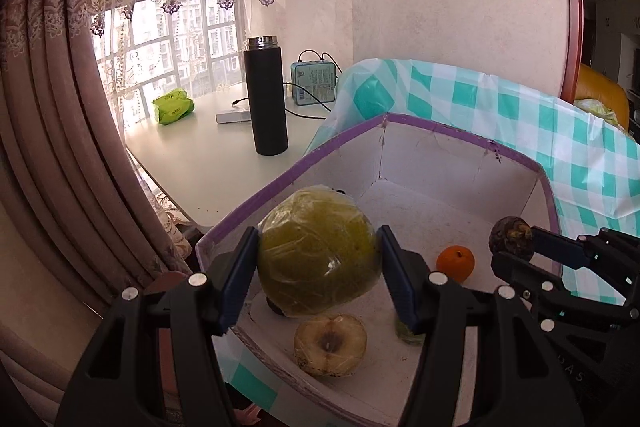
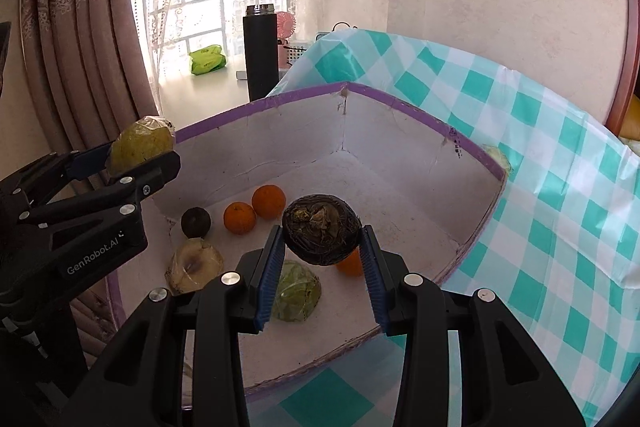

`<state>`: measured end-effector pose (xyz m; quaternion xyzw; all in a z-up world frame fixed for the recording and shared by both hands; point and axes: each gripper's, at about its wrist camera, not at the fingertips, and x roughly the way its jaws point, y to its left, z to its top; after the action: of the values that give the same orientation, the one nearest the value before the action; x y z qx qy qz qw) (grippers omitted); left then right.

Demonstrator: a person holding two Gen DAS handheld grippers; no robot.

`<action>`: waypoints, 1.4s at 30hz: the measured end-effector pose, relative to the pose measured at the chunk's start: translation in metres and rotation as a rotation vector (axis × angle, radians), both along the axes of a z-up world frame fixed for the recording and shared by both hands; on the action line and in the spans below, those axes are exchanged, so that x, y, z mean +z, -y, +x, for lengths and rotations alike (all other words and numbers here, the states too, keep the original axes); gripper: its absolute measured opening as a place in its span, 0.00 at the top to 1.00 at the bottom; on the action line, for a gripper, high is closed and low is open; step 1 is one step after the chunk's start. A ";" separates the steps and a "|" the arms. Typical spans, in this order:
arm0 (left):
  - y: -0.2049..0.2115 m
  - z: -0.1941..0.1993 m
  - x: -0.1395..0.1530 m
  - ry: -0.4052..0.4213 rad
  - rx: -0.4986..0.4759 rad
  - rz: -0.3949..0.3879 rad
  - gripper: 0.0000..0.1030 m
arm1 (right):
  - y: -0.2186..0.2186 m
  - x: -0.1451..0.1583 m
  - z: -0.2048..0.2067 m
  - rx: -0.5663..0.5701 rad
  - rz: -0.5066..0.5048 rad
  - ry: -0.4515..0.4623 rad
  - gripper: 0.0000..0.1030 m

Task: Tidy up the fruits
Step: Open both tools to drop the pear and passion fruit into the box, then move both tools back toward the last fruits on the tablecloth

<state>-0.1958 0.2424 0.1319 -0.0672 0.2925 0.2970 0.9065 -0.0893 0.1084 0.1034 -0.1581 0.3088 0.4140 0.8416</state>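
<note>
My left gripper [image 1: 318, 267] is shut on a large green plastic-wrapped fruit [image 1: 318, 251] and holds it above the left side of a white box with a purple rim [image 1: 440, 133]. My right gripper [image 2: 322, 247] is shut on a dark brown round fruit [image 2: 320, 235] and holds it over the box [image 2: 400, 103]. Lying in the box are oranges [image 2: 269, 201], a dark fruit [image 2: 195, 222], a wrapped pale halved fruit [image 2: 194, 265] and a wrapped green fruit [image 2: 298, 291]. The right gripper also shows in the left wrist view [image 1: 516, 247].
The box stands on a teal and white checked cloth [image 2: 560, 187]. Behind it a white table [image 1: 208, 155] carries a black flask [image 1: 266, 95], a green packet [image 1: 174, 106] and a teal tin with a cable [image 1: 314, 83]. Curtains [image 1: 60, 107] hang at the left.
</note>
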 end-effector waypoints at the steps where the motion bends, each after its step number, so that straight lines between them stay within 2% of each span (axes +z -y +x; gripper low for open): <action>1: -0.004 0.003 -0.005 -0.026 0.010 -0.011 0.42 | -0.007 -0.006 0.002 0.003 -0.037 -0.006 0.62; 5: -0.019 0.010 -0.023 -0.106 0.034 -0.035 0.42 | -0.025 -0.024 0.016 -0.022 -0.144 -0.037 0.62; 8: -0.028 0.017 -0.035 -0.171 0.032 -0.043 0.42 | -0.035 -0.030 0.024 -0.048 -0.239 0.000 0.62; 13: -0.023 0.030 -0.042 -0.268 0.012 0.030 0.41 | -0.045 -0.037 0.044 -0.056 -0.374 0.006 0.62; 16: -0.026 0.040 -0.042 -0.304 -0.046 -0.003 0.42 | -0.054 -0.044 0.052 -0.043 -0.478 0.037 0.60; 18: -0.025 0.045 -0.042 -0.333 -0.062 0.023 0.42 | -0.057 -0.049 0.058 -0.036 -0.531 0.040 0.58; 20: -0.026 0.050 -0.046 -0.358 -0.080 0.007 0.42 | -0.059 -0.054 0.063 -0.034 -0.574 0.050 0.56; 22: -0.027 0.051 -0.050 -0.364 -0.095 -0.027 0.41 | -0.058 -0.055 0.065 -0.031 -0.568 0.049 0.55; 24: -0.028 0.052 -0.053 -0.369 -0.096 -0.041 0.38 | -0.058 -0.056 0.065 -0.025 -0.556 0.039 0.50; 25: -0.026 0.051 -0.053 -0.366 -0.106 -0.039 0.29 | -0.059 -0.057 0.065 -0.007 -0.543 0.019 0.36; 26: -0.025 0.051 -0.053 -0.360 -0.122 -0.052 0.25 | -0.061 -0.058 0.063 0.014 -0.531 0.005 0.27; 27: -0.025 0.051 -0.053 -0.355 -0.129 -0.061 0.24 | -0.061 -0.057 0.060 0.017 -0.519 0.011 0.25; 31: -0.025 0.050 -0.050 -0.332 -0.147 -0.087 0.17 | -0.060 -0.055 0.060 0.010 -0.494 0.005 0.23; 34: -0.021 0.048 -0.046 -0.318 -0.125 -0.050 0.02 | -0.058 -0.054 0.059 0.013 -0.477 0.008 0.22; 38: -0.013 0.040 -0.032 -0.262 -0.128 -0.004 0.02 | -0.056 -0.050 0.054 0.018 -0.439 0.020 0.21; 42: 0.005 0.034 -0.013 -0.220 -0.115 0.114 0.02 | -0.048 -0.032 0.040 0.035 -0.339 0.088 0.17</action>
<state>-0.1621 0.2370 0.1192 0.0344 0.3762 0.2662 0.8868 -0.0497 0.1566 0.0710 -0.3213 0.3342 0.3630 0.8083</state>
